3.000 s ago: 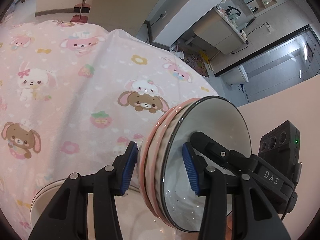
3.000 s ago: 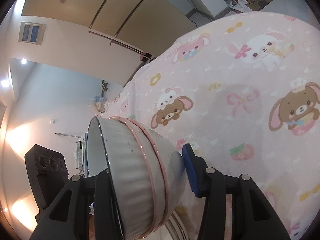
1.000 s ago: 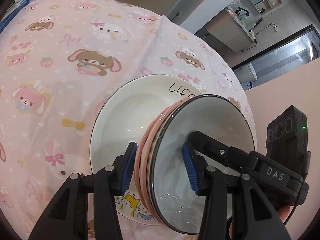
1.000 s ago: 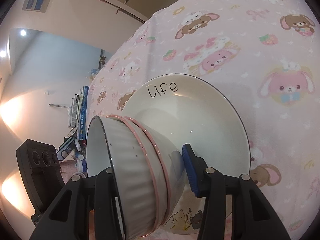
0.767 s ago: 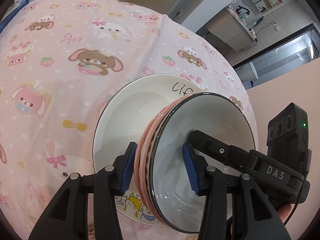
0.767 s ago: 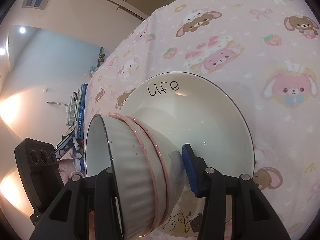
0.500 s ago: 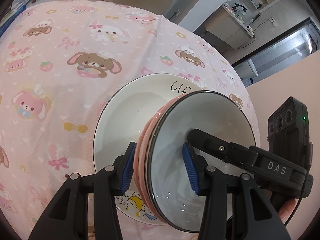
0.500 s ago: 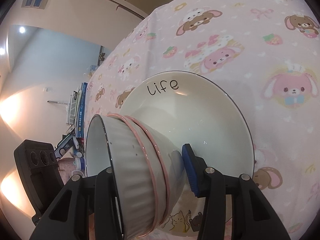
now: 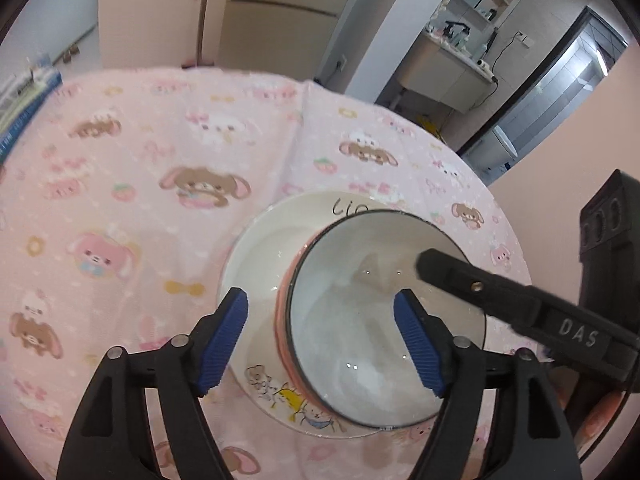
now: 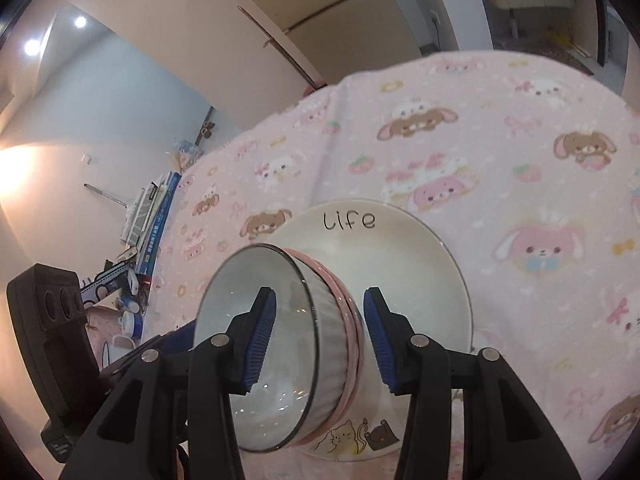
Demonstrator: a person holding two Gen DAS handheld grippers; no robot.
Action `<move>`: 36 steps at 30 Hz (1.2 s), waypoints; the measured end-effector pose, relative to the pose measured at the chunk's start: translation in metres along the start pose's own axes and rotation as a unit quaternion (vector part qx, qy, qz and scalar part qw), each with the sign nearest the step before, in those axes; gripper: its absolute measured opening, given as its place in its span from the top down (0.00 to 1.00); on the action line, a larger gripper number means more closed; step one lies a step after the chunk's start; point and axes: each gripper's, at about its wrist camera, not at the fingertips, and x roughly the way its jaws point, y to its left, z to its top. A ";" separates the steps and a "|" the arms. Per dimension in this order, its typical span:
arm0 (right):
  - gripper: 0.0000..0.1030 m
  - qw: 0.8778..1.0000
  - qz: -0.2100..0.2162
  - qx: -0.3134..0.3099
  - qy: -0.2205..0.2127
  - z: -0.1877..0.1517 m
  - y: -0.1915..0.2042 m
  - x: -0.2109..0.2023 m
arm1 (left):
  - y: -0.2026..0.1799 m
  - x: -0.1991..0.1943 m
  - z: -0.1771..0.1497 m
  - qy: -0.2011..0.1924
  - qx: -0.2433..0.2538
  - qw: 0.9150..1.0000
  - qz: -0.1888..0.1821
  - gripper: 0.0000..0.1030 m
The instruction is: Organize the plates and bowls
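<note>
A stack of nested bowls, a dark-rimmed white one (image 9: 384, 312) inside pink-rimmed ones (image 10: 348, 320), sits on a white plate (image 9: 260, 260) lettered "Life" (image 10: 350, 221) on the pink cartoon tablecloth. My left gripper (image 9: 320, 336) is open, its blue pads wide on either side of the stack's rim without touching. My right gripper (image 10: 316, 336) is open too, with one pad inside the top bowl and one outside the stack's wall, small gaps showing. The right gripper's finger (image 9: 500, 292) reaches over the bowl in the left wrist view.
The pink tablecloth (image 9: 120, 200) covers a round table that drops off at the far edge. Books and clutter (image 10: 152, 216) lie beyond the table's left side. Cabinets and a doorway stand behind.
Both grippers have opened and let go of the bowl stack, which now rests on the plate. Both grippers have drawn back and up, so the stack looks smaller.
</note>
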 end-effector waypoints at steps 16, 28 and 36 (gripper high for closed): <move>0.44 0.985 -0.073 -0.101 -0.119 -0.034 0.020 -0.057 | -0.016 -0.101 -0.043 -0.281 0.062 0.957 0.041 0.05; 0.13 0.933 -0.084 -0.171 -0.307 -0.087 0.033 -0.118 | -0.029 -0.140 -0.098 -0.438 0.140 0.882 0.101 0.00; 0.12 0.909 -0.107 -0.187 -0.356 -0.122 0.031 -0.138 | -0.031 -0.143 -0.133 -0.473 0.173 0.856 0.120 0.00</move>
